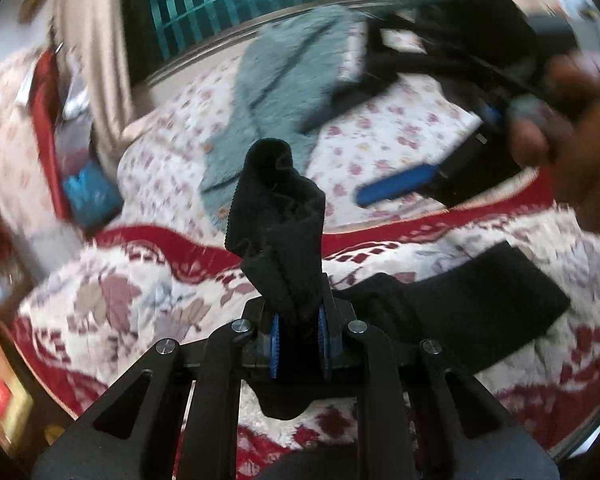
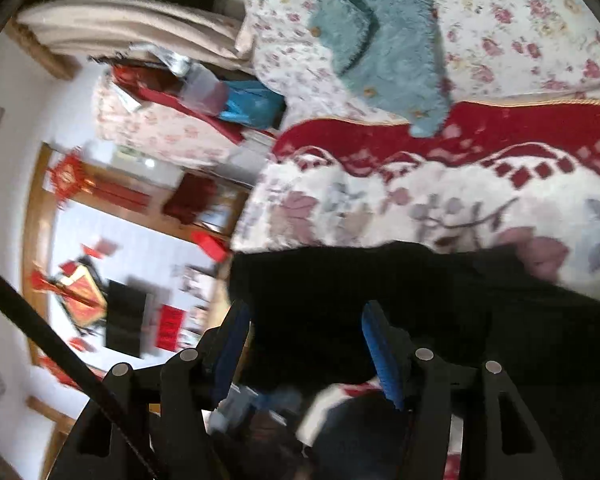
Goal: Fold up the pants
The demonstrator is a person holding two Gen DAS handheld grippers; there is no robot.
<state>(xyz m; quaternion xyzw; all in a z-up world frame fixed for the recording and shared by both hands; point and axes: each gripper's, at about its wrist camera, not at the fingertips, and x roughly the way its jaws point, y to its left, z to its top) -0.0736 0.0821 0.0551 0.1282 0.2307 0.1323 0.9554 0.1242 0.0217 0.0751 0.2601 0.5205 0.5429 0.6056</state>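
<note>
The pants (image 1: 480, 300) are black and lie on a red and white floral blanket (image 1: 140, 280). My left gripper (image 1: 300, 344) is shut on a bunched fold of the pants (image 1: 280, 208), which sticks up between its blue pads. My right gripper (image 2: 304, 344) is open, its blue pads (image 2: 380, 348) apart over the black pants (image 2: 380, 292) below it. The right gripper (image 1: 440, 172) also shows in the left wrist view at upper right, held by a hand (image 1: 572, 128), with one blue finger visible. Both views are blurred.
A teal fluffy garment (image 1: 284, 80) lies on the flowered bedsheet (image 1: 380, 136) behind the blanket. A window with curtains (image 1: 100, 40) is at the back. The bed's left edge drops to a room with red decorations (image 2: 80, 292).
</note>
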